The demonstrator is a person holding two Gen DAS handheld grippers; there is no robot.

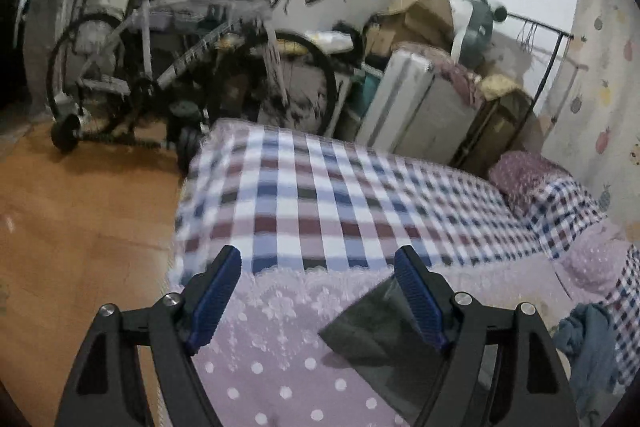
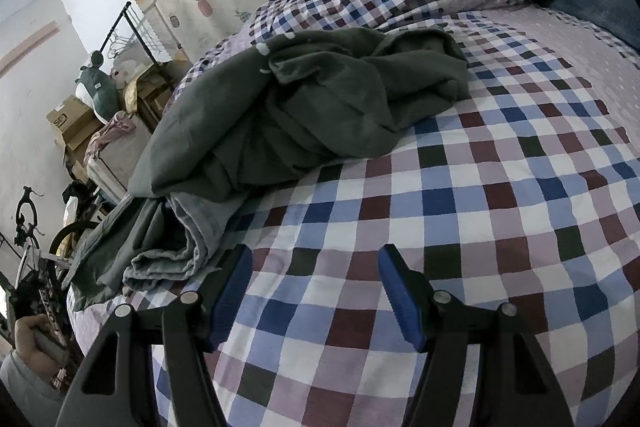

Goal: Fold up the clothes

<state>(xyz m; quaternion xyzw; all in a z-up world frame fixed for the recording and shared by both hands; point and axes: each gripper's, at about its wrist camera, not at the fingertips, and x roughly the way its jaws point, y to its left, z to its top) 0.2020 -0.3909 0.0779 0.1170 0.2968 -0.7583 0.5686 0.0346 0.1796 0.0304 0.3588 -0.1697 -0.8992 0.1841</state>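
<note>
Folding hadn't started: the grey-green garment [image 2: 304, 107] lay crumpled in a heap on the checked bedspread [image 2: 460, 227], its lower part trailing toward the bed's edge. Left gripper [image 1: 318, 293] and right gripper [image 2: 316, 291] both had fingers spread, gripping nothing. Open bedspread beside the heap offered spreading room; the wooden floor [image 1: 80, 227] dropped off at the bed's edge.

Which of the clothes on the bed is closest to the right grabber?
The pale grey garment, bunched just left of the right gripper; the dark green garment lies farther back.

Dark green garment [image 2: 304, 99] lies crumpled on checked bedspread [image 2: 480, 227].
</note>
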